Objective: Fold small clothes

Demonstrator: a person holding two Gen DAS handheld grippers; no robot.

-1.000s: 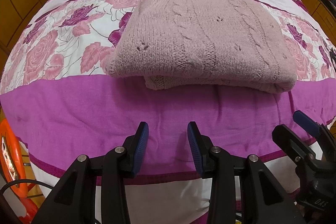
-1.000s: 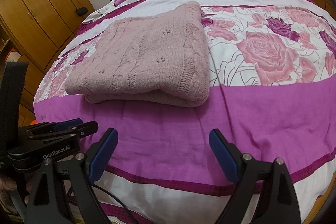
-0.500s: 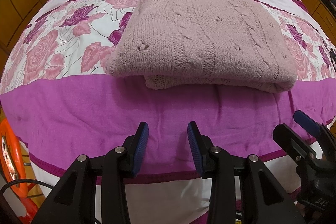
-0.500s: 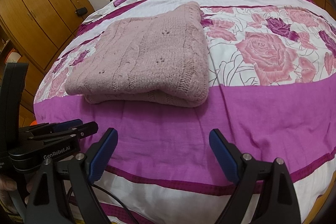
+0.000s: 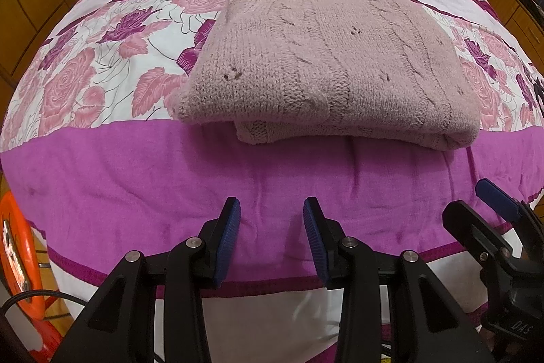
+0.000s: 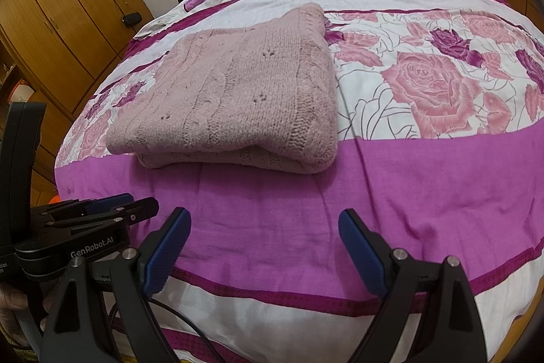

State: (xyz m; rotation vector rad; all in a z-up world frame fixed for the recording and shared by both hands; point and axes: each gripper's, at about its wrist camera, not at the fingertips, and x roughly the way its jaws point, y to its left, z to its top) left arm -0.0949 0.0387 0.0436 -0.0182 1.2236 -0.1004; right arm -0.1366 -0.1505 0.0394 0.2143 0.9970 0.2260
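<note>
A pink knitted sweater lies on the bed, already folded into a thick rectangle. Its near edge rests on the border between the rose-printed part of the bedspread and the plain magenta band. From the right wrist view the same sweater sits ahead and to the left, with an under-layer peeking out a little along the front edge.

The left claw hovers over the magenta band, well short of the sweater, its blue pads only narrowly apart and nothing between them. The right claw hangs beside it, its pads spread wide, also empty. Neither touches the cloth.

The fold looks close to done, so the step in hand is probably a last tidy or one more fold in half. To do that well, the left claw should open wider first, since the stacked knit is thick and a narrow gap would only push it away. Each claw should take a front corner, catching every layer, including the lower flap that sticks out. Lifting both corners together and at the same height would keep the soft knit from sagging or skewing. A slow lay-down, edges matched, should stop the bulky layers from sliding apart.
</note>
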